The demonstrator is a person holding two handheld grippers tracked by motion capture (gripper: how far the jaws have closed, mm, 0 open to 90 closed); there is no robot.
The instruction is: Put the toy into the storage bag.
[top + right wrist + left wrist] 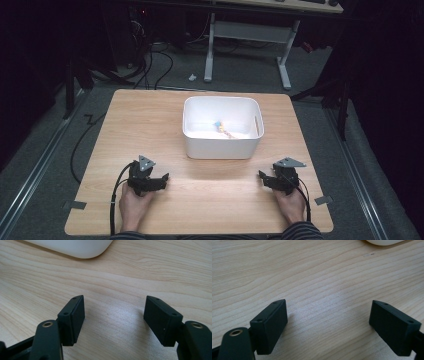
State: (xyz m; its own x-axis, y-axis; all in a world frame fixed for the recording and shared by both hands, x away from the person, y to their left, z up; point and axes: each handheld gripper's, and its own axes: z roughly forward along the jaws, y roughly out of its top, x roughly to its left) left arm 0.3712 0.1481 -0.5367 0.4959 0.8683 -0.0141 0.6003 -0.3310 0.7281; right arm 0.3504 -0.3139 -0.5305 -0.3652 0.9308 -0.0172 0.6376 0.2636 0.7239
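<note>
A white plastic bin point(222, 145) stands at the middle of the wooden table point(150, 115), and a small blue, yellow and orange object point(222, 129) lies inside it. My left gripper point(159, 179) rests on the table near the front left, held by a hand, jaws apart with bare wood between them point(328, 312). At the front right, my right gripper point(264, 176) sits low on the table, also open and holding nothing point(113, 312). The bin's rounded corner point(77, 248) shows beyond its jaws. A sliver of the bin point(384, 242) shows at the top of the left gripper view.
Black cables trail from both grippers over the table's front edge. Grey tape tabs point(74, 204) stick out at the front corners. Beyond the table are a grey floor, a desk frame point(247, 35) and dark surroundings.
</note>
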